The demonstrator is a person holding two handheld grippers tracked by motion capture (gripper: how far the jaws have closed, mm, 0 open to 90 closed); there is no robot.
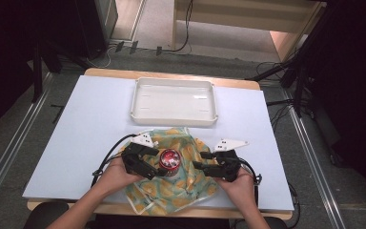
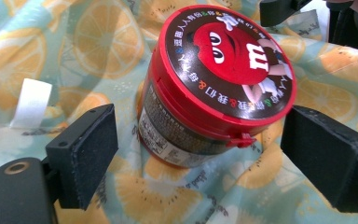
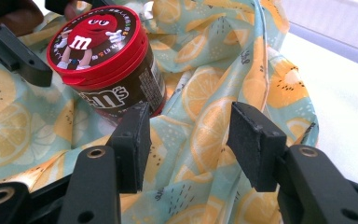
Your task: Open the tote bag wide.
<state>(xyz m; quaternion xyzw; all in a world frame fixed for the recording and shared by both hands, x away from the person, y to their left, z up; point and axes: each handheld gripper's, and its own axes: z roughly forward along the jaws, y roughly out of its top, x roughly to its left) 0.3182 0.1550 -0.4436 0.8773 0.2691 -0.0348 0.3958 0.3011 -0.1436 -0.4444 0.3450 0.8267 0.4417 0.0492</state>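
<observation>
On soft printed cloth (image 1: 181, 183), round red-lidded tub (image 1: 170, 161)

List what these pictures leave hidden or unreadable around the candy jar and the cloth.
- Jar contents: hidden by its lid and wrapper, both gripper views.
- Small print on its label: blurred, left gripper view.
- Tabletop under the cloth: covered, high view.
- Cloth's near edge: hidden partly by the person's forearms, high view.

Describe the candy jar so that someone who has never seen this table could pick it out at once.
On the white table, in front of the white tray, lies a cloth printed with orange slices. The jar stands on the cloth between the left gripper and the right gripper. It is the one round thing there: dark-sided, with a red lid showing a red cartoon candy.
</observation>
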